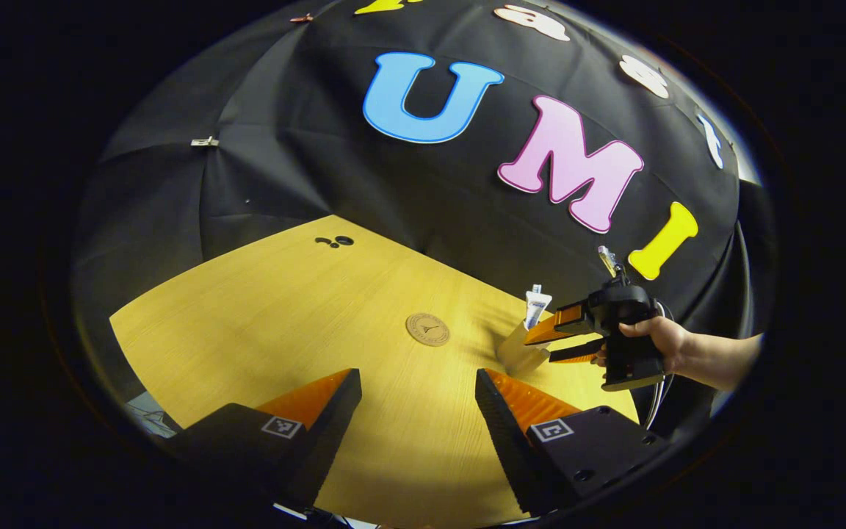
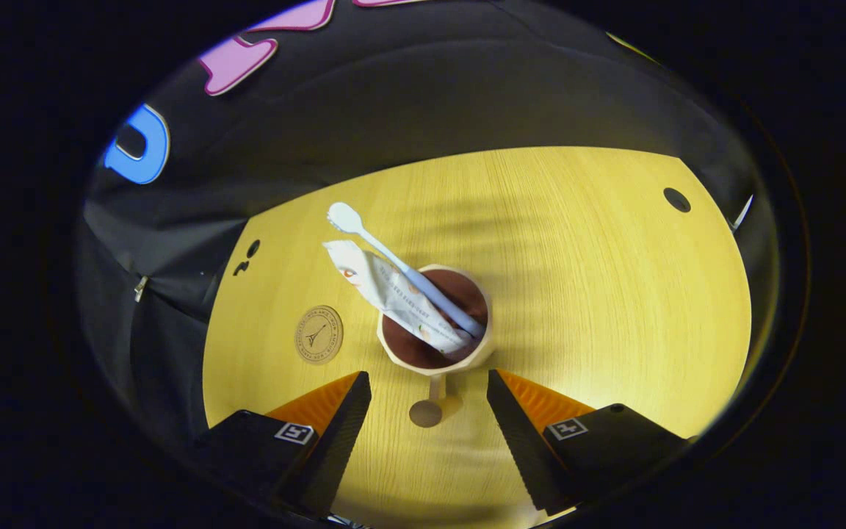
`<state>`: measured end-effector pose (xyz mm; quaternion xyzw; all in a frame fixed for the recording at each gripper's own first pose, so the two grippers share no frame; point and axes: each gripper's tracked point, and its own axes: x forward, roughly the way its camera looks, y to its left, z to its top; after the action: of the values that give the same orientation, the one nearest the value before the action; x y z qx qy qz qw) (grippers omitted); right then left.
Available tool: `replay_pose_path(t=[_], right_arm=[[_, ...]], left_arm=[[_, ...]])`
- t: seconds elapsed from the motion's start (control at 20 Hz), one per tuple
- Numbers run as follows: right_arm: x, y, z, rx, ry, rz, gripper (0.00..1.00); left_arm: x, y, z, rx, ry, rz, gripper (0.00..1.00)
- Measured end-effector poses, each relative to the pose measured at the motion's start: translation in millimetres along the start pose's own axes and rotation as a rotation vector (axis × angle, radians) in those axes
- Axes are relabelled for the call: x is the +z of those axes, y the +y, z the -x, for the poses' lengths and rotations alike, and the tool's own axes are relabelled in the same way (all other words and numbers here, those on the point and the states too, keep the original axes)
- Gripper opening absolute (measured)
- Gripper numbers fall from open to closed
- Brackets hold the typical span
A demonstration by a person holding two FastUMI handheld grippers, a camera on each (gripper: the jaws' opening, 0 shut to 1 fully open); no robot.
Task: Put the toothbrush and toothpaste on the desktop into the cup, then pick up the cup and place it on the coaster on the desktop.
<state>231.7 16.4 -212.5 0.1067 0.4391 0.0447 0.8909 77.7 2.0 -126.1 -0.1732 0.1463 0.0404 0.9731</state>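
A pale cup (image 2: 483, 347) stands upright on the wooden desktop (image 2: 599, 294). The light blue toothbrush (image 2: 371, 239) and the white toothpaste tube (image 2: 382, 285) lean out of it to the left. My right gripper (image 2: 429, 400) is open just in front of the cup, with its fingers on either side of a small handle-like stub and touching nothing. The round brown coaster (image 2: 318, 335) lies bare to the left of the cup. In the left gripper view the cup (image 1: 518, 356) and tube (image 1: 537, 305) stand right of the coaster (image 1: 427, 328), with the right gripper (image 1: 538, 350) beside the cup. My left gripper (image 1: 416, 397) is open and holds nothing.
A hand (image 1: 662, 339) holds the right gripper at the table's right side. Small dark holes (image 1: 335, 241) mark the desktop near its far edge, and another hole (image 2: 676, 199) sits at the far right. The black cloth wall rises just behind the table.
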Motion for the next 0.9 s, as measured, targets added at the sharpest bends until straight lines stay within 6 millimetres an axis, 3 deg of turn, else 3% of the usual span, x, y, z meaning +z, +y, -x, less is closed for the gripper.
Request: replay_pose_path(t=[0.25,0.55,0.7,0.8,0.85,0.9], right_arm=[[-10,-2,-29,-0.070,0.076,0.001,0.98],[-18,-12,-46,-0.154,0.121,0.022,0.95],[-19,-15,-47,-0.173,0.130,0.042,0.76],[-23,-16,-47,-0.177,0.138,0.048,0.76],[-26,-16,-46,-0.179,0.151,0.050,0.64],[-26,-16,-47,-0.182,0.153,0.052,0.39]], left_arm=[[-10,20,15,0.029,0.037,0.006,0.97],[-6,24,19,0.022,0.037,-0.001,0.97],[-7,25,22,0.018,0.042,-0.002,0.97],[-8,26,22,0.019,0.047,0.002,0.97],[-9,27,22,0.020,0.048,0.006,0.97],[-7,27,22,0.020,0.048,0.010,0.97]])
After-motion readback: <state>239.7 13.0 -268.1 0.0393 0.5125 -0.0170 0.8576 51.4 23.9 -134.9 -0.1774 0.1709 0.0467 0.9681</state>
